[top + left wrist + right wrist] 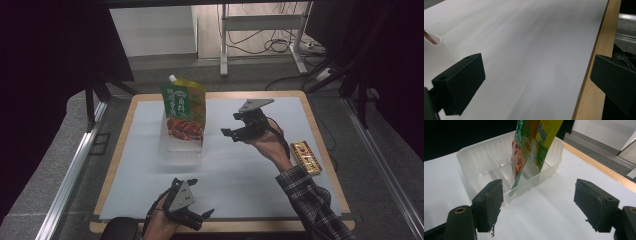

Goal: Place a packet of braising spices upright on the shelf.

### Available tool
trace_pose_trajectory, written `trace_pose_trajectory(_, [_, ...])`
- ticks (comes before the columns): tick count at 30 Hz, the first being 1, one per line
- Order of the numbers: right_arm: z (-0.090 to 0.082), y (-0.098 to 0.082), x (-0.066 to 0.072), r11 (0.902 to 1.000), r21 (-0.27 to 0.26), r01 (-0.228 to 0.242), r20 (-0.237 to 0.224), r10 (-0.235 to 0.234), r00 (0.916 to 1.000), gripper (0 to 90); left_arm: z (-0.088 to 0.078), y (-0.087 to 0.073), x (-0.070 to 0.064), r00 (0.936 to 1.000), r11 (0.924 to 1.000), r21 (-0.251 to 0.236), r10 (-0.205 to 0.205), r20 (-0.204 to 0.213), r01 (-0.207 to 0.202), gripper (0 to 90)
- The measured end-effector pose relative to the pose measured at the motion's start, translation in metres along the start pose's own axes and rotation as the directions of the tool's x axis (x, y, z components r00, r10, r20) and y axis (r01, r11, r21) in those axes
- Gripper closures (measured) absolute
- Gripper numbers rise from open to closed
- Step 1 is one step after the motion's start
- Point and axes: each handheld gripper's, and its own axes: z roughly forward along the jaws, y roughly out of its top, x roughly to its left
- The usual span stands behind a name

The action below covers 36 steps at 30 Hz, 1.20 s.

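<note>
Upright in the tray [474, 160] stands the pouch [529, 147], probably soft and slippery; take its upper edge. Your right gripper [537, 205] and left gripper [536, 82] gape, empty.

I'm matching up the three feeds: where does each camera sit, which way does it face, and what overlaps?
High view: above the person's side, looking forward and down on the table; both forearms, the left gripper and the right gripper show.
Left gripper view: rides the left gripper, looking along the white sheet toward the wooden edge; its open jaws show.
Right gripper view: rides the right gripper, facing the clear bin holding the pouch; its open jaws show.
Shared: high and right gripper views both show bin and pouch.
</note>
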Motion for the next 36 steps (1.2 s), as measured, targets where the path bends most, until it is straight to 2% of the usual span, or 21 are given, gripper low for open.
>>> trace_pose_trajectory(14, [-0.019, -0.031, -0.002, 0.9992, 0.039, -0.013, 0.053, 0.011, 0.9986, 21.3, 0.001, 0.000, 0.000, 1.0000, 1.0000, 0.001, 0.004, 0.000, -0.004, 0.0])
trace_pose_trajectory(24, [-0.034, -0.054, -0.008, 0.9972, 0.059, -0.045, 0.098, 0.039, 0.9944, 21.5, 0.001, 0.000, 0.000, 1.0000, 1.0000, 0.008, 0.006, -0.001, -0.006, 0.0])
trace_pose_trajectory(36, [-0.047, -0.074, -0.015, 0.9933, 0.080, -0.083, 0.125, 0.073, 0.9894, 21.6, 0.002, 0.000, 0.000, 1.0000, 0.9999, 0.009, 0.007, -0.003, -0.007, 0.0])
